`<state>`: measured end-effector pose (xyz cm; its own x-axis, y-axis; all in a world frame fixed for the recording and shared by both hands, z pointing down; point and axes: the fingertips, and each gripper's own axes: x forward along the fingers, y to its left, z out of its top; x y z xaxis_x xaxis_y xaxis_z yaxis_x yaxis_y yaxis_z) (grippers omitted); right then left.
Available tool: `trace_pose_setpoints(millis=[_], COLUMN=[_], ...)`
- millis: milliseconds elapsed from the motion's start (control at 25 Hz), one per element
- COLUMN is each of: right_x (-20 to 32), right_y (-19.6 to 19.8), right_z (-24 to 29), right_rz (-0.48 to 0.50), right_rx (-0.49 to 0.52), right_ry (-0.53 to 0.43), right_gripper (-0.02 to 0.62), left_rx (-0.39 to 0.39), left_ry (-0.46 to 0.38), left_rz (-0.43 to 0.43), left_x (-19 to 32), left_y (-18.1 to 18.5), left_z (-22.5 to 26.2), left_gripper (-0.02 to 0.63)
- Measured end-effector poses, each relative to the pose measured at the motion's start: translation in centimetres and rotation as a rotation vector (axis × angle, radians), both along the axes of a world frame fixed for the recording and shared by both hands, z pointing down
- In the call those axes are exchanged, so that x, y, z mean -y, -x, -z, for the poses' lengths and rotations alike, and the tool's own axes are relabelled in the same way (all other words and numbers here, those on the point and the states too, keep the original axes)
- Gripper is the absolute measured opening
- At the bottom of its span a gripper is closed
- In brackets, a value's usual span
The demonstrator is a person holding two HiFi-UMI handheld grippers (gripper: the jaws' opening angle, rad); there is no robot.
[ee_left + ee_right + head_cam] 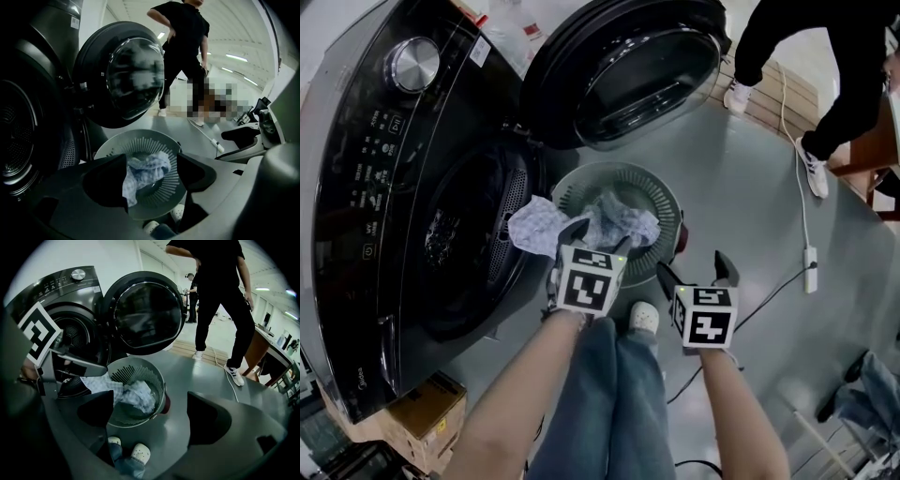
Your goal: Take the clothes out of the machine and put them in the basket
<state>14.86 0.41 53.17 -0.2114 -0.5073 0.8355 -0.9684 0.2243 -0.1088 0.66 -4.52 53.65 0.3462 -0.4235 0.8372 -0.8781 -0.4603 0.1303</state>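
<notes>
A grey floor holds one washing machine with its door swung open, and one round slatted basket in front of it. Pale checked clothes lie in the basket, with a part draped over its rim towards the drum; whether one piece or two is unclear. There are two grippers. The left gripper hangs over the basket with its jaws apart and the cloth between them, unclamped. The right gripper stands wide open and empty, beside the basket.

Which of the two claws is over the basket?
The left claw, the one nearer the machine: it is above the basket, close to the pale cloth. The right claw is over the floor beside the basket.
</notes>
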Motion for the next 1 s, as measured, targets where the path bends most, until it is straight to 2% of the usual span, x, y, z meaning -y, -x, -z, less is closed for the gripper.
trace_pose_setpoints(millis=[200,360,680,1000], right_x=[-0.1,-0.5,-1.0,-0.5], right_y=[0.6,1.2,3.6,6.5], right_z=[-0.6,-1.9,-4.6,-6.6], right_rz=[0.002,0.019,0.019,0.093], right_rx=[-0.001,-0.011,0.0,-0.029], right_ry=[0.003,0.011,0.036,0.031], right_gripper=[0.489,0.489,0.489,0.489], left_rx=[0.051,0.129,0.259,0.359], left_ry=[0.005,-0.016,0.034,0.04], left_rz=[0.013,0.022,0.066,0.01], left_x=[-0.2,-0.2,-1.6,-0.9], left_y=[2.5,5.5,12.2,16.4], left_z=[-1.2,-3.0,-6.6,-9.7], left_gripper=[0.313,0.323,0.34,0.356])
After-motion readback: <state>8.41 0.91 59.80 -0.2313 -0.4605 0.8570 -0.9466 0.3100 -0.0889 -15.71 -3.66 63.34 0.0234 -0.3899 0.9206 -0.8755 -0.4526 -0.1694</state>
